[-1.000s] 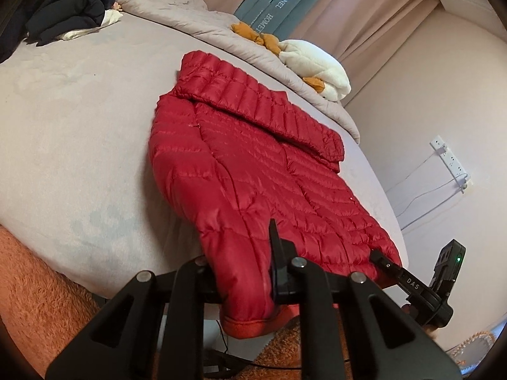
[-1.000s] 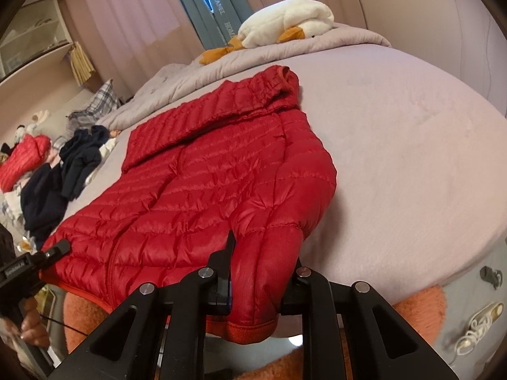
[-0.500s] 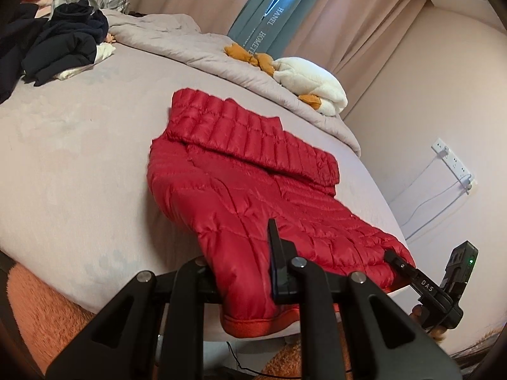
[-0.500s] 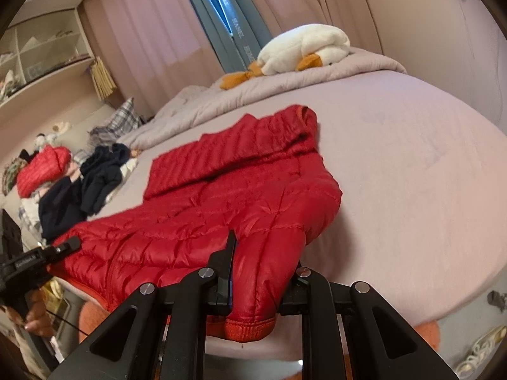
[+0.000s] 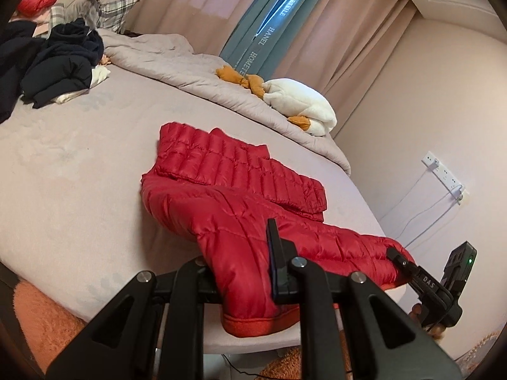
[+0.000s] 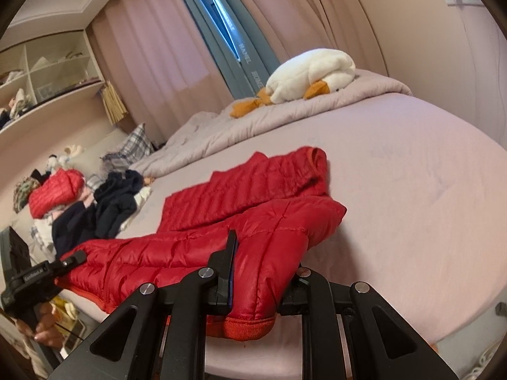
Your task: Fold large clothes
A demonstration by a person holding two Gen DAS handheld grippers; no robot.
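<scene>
A red quilted puffer jacket (image 5: 240,196) lies on the grey bed (image 5: 73,164), its hem end lifted off the near edge. My left gripper (image 5: 244,269) is shut on one hem corner of the jacket. My right gripper (image 6: 259,272) is shut on the other hem corner (image 6: 253,285). The jacket's far part, with a folded band across it (image 6: 253,183), still rests flat on the bed. Each gripper shows in the other's view: the right one at the lower right (image 5: 424,281), the left one at the lower left (image 6: 41,278).
A pile of dark clothes (image 5: 54,66) lies at the bed's far left. A white plush goose (image 5: 301,104) lies on a crumpled duvet (image 5: 177,63) by the curtains. An orange fluffy rug (image 5: 41,316) lies below the bed edge. A wall socket with cables (image 5: 443,174) is on the right.
Both grippers have lowered and pulled back with the hem, so the views now look flatter across the bed. The jacket's near half has lifted and slid toward the bed edge.
</scene>
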